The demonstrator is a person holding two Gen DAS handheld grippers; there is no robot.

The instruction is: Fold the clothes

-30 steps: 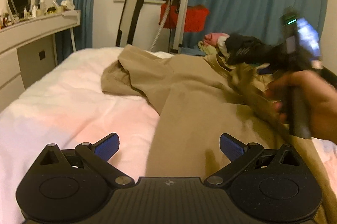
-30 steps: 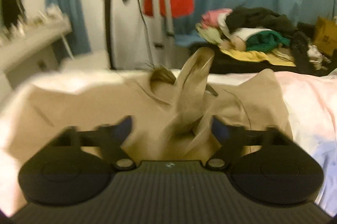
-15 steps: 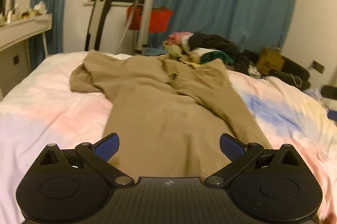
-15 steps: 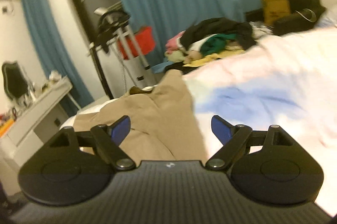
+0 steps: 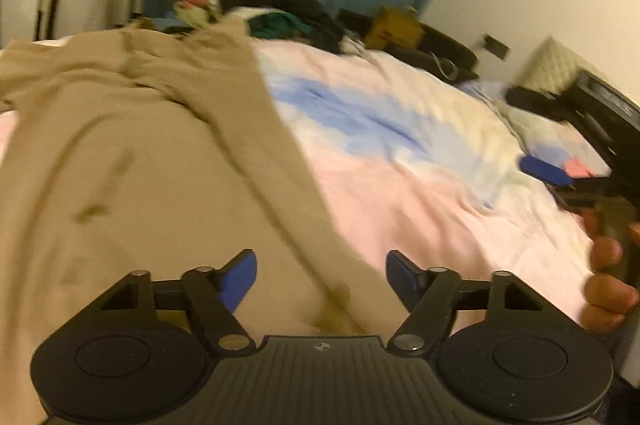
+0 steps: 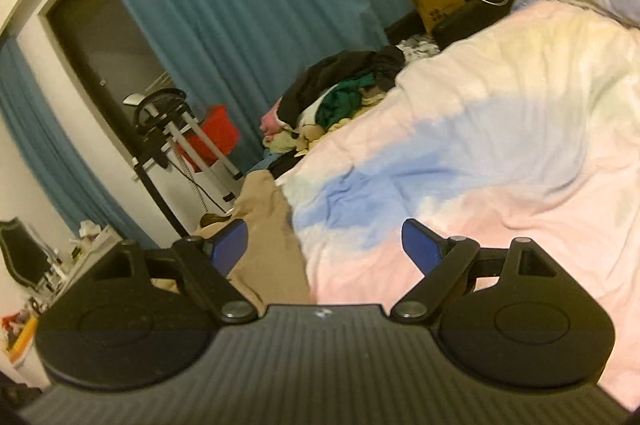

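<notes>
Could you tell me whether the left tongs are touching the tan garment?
Cannot tell. In the left wrist view the closing left tongs hang over the tan garment, but blur hides any contact.

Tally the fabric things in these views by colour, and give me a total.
Tan: 1, the garment spread on the bed.
Pastel pink, blue and yellow: 1, the bedcover.
Teal: 1, the curtain.
Mixed colours: 1, the heap of clothes beyond the bed; its pieces cannot be counted.
Total: 4
</notes>
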